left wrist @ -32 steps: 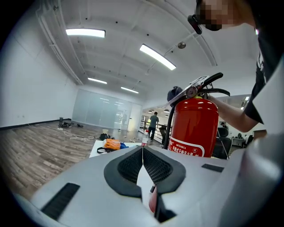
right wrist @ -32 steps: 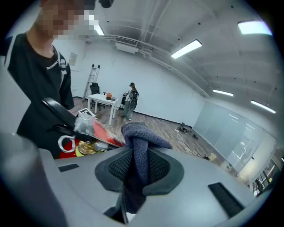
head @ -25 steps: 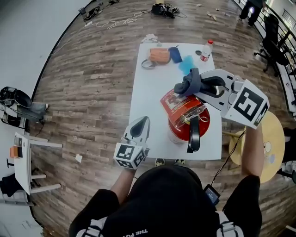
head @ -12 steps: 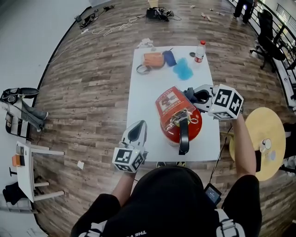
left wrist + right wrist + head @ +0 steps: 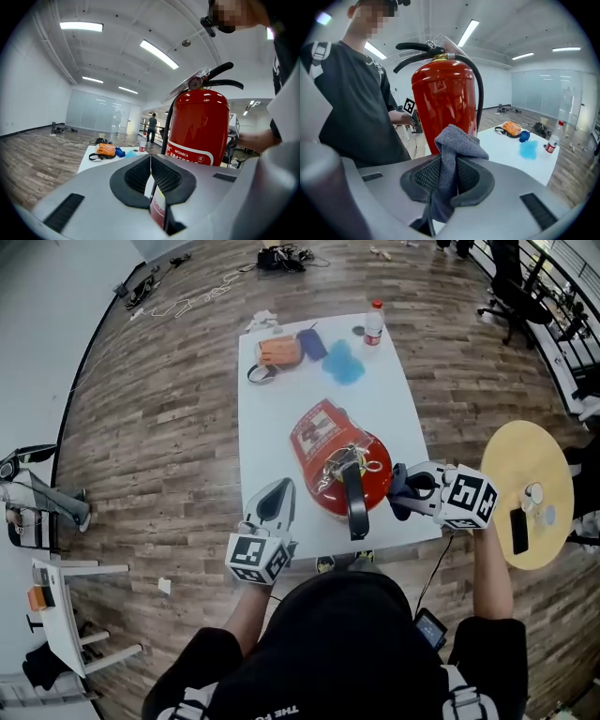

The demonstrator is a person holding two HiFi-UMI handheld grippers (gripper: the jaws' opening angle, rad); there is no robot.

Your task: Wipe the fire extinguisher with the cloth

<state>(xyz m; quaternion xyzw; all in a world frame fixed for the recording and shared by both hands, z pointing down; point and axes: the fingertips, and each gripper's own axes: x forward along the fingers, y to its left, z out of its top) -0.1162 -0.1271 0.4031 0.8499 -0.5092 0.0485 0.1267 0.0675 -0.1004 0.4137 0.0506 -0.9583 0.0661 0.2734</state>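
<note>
A red fire extinguisher (image 5: pixel 330 460) stands upright on the white table (image 5: pixel 272 427), with its black handle and hose on top. My right gripper (image 5: pixel 405 494) is shut on a grey cloth (image 5: pixel 401 486) at the extinguisher's near right side, low by the table's front edge. In the right gripper view the grey cloth (image 5: pixel 452 152) bulges up from between the jaws, just short of the red cylinder (image 5: pixel 443 103). My left gripper (image 5: pixel 273 505) is shut with nothing in it, off the table's front left edge. In its own view the extinguisher (image 5: pixel 199 124) rises just beyond the jaws.
At the table's far end lie an orange pouch (image 5: pixel 278 352), a dark blue item (image 5: pixel 312 343), a light blue cloth (image 5: pixel 344 363) and a small bottle (image 5: pixel 374 324). A round wooden side table (image 5: pixel 544 451) stands to the right. Cables lie on the wood floor.
My right gripper has carried the grey cloth from the extinguisher's far top down along its right side toward the table's front edge. The left gripper has stayed put.
</note>
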